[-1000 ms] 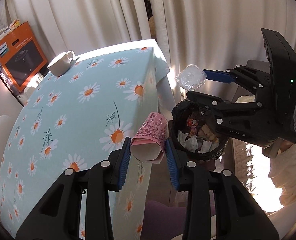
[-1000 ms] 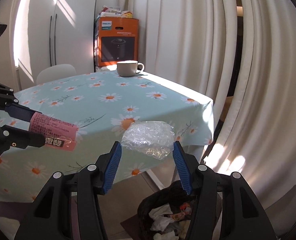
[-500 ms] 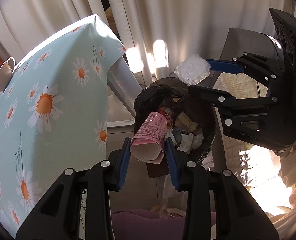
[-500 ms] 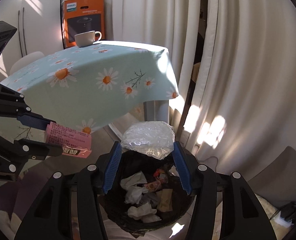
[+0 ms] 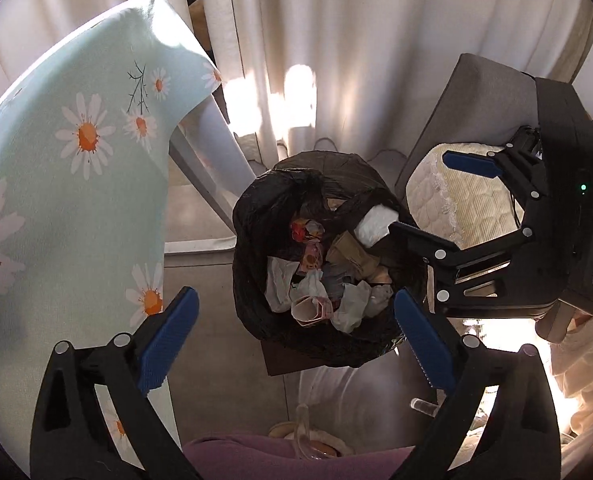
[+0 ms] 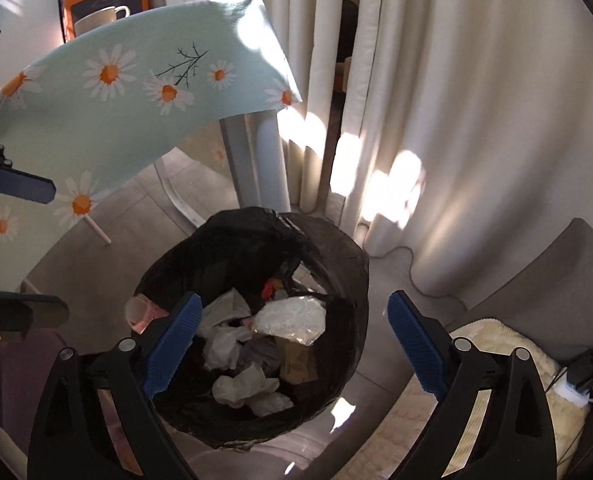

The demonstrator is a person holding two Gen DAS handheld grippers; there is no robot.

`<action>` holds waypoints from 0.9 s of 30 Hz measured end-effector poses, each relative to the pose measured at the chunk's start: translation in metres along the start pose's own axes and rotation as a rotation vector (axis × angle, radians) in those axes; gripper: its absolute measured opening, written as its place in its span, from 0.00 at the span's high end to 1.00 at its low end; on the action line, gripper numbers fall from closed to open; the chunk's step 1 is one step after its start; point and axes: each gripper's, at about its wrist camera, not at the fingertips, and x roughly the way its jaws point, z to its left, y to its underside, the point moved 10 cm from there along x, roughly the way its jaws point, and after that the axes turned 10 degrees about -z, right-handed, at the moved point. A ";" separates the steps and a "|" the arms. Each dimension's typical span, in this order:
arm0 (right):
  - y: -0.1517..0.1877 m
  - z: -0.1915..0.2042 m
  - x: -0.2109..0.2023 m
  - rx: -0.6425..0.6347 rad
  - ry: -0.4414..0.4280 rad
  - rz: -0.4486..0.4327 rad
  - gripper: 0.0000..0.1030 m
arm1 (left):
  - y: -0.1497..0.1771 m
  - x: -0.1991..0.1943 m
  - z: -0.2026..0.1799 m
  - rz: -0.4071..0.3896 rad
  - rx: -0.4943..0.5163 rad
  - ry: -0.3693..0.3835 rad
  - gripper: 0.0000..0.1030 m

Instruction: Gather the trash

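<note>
Inside the black-lined bin (image 5: 316, 256), directly below and ahead of both my grippers, lie the two pieces I carried here. The pink paper tube (image 5: 310, 311) rests on the crumpled tissues at the near side of the heap in the left wrist view, its open end towards me, its long axis running roughly away from my left gripper (image 5: 296, 340). In the right wrist view the same tube (image 6: 142, 312) sits at the left wall of the bin. The clear plastic wrapper (image 6: 292, 319) lies on top of the heap, near its middle, between the blue pads of my right gripper (image 6: 294, 350) as seen from above but well below them.

My left jaws have just been opening and now stand wide, with nothing between them. My right jaws have likewise just been opening and stand wide and empty. Both pieces are apart from every pad.

The daisy tablecloth (image 5: 76, 184) hangs to the left of the bin, on the left hand's side. A cup (image 6: 100, 18) stands on the table top; whether more trash remains there, I cannot tell. I judge this drop complete, and the next move leads up and back towards the table, with the left hand nearer.
</note>
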 end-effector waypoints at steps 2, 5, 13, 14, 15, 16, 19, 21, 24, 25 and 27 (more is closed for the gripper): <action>0.005 -0.007 0.003 0.025 0.024 0.015 0.13 | -0.001 -0.006 0.002 -0.015 -0.041 0.027 0.06; 0.009 -0.013 0.006 0.045 0.053 0.019 0.13 | -0.001 -0.020 0.000 -0.051 -0.112 0.076 0.06; -0.022 0.003 -0.028 0.066 0.016 -0.095 0.13 | -0.002 -0.086 0.000 -0.237 -0.071 0.000 0.06; -0.030 0.009 -0.037 0.058 0.003 -0.126 0.13 | -0.002 -0.097 0.002 -0.265 -0.075 -0.015 0.06; -0.038 0.015 -0.046 0.051 -0.012 -0.161 0.13 | -0.001 -0.109 0.005 -0.294 -0.082 -0.029 0.06; -0.049 0.023 -0.057 0.043 -0.030 -0.197 0.13 | -0.001 -0.122 0.009 -0.324 -0.090 -0.042 0.06; -0.077 0.052 -0.088 0.006 -0.093 -0.308 0.09 | 0.007 -0.158 0.023 -0.398 -0.124 -0.078 0.06; -0.094 0.076 -0.107 -0.030 -0.145 -0.364 0.08 | 0.016 -0.181 0.035 -0.432 -0.148 -0.118 0.06; -0.115 0.117 -0.130 -0.082 -0.243 -0.413 0.08 | 0.034 -0.213 0.056 -0.476 -0.189 -0.198 0.06; -0.121 0.132 -0.136 -0.097 -0.279 -0.422 0.08 | 0.041 -0.223 0.064 -0.493 -0.204 -0.226 0.06; -0.135 0.160 -0.147 -0.112 -0.344 -0.440 0.08 | 0.057 -0.246 0.082 -0.518 -0.238 -0.284 0.06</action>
